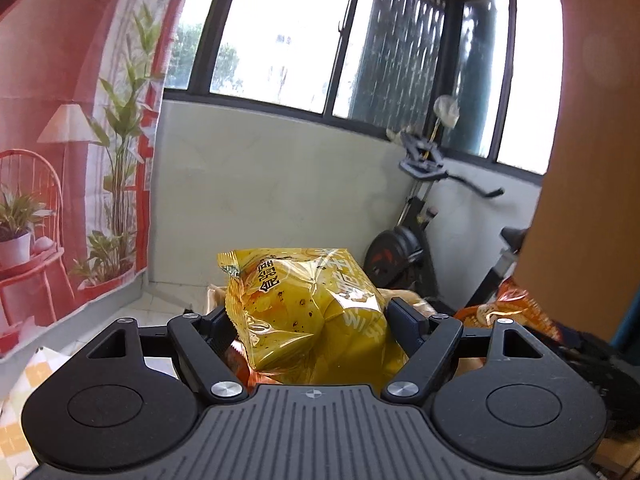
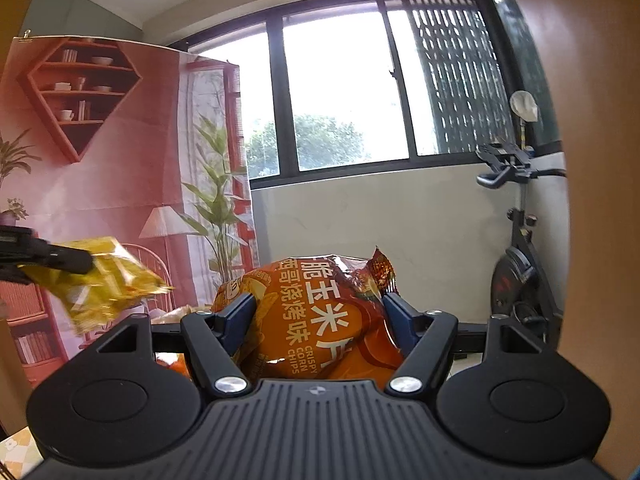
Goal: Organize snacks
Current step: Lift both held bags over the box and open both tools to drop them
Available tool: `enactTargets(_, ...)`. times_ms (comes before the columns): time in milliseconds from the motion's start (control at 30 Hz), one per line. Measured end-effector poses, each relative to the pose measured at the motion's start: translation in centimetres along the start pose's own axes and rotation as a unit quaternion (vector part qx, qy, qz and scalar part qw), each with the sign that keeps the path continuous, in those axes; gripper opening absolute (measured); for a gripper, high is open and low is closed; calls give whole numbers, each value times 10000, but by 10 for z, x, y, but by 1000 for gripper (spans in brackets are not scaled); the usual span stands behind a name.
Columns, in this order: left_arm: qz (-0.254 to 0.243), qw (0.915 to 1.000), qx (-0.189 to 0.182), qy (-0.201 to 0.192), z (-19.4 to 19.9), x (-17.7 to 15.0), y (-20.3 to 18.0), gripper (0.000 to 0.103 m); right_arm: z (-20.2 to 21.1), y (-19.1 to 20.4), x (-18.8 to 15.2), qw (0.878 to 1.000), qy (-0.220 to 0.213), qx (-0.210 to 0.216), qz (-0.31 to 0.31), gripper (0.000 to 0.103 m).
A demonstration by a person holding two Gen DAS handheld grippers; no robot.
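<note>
**A:** Okay, checking room first. Plenty of open air ahead of both bags, up off any surface, facing the window [image 2: 340, 92] and the pale wall below it. Exercise bike [image 2: 516, 256] parked in the right corner, well apart. Printed backdrop [image 2: 100, 140] hanging on the left. Brown panel edge [image 1: 592, 160] crowding the right side pretty close, though. Corner of a checked cloth [image 1: 24, 392] low on the left.

**B:** And the snacks?

**A:** Left hand-held gripper [image 1: 306, 316] pinching the yellow snack bag [image 1: 312, 312], pads pressed into both sides, film crumpled. Long axis running away from the camera, sealed crimped end pointing forward and up. Seen from the right wrist view, same bag [image 2: 108, 284] sticking out at the left, tip tilted slightly down to the right.

**B:** Right one?

**A:** Right hand-held gripper [image 2: 318, 316] clamped on the orange corn chips bag [image 2: 320, 320], squeezed at the waist. Long axis also pointing forward, top seal up and away, print lying sideways. Both bags held side by side, not touching.
</note>
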State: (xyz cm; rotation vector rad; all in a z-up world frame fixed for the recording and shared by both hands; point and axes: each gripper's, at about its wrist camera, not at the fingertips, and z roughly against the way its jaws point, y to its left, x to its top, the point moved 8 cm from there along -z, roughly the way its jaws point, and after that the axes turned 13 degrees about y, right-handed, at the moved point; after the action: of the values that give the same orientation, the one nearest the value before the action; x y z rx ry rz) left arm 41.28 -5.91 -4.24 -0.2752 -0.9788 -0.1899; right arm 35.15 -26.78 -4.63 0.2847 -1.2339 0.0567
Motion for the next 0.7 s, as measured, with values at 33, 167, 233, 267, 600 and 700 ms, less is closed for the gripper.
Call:
enactTargets(33,0,9999,67,80,-10,2,0,80,-5,-1,1,10000,-3,9,5,72)
enactTargets(167,-38,9992,259,313,-40,7,3,80,-30,-1,6,9999,58,78,-28,72)
enactTargets(233,-156,9984,366,414,-53,8,3,80,-43,0,7,9999,115,121,-6,72)
enactTargets(267,-220,9979,416,445,-59,11,5,80,-49,1,7,9998,139,126,20,72)
enactTargets(600,-503,9940,469,855,-90,12,23,84,-94,8,8,9991,354,109,187,72)
enactTargets(700,-346,9958,405,747,-85,16,30,84,-103,7,7,9989,452,86,129,72)
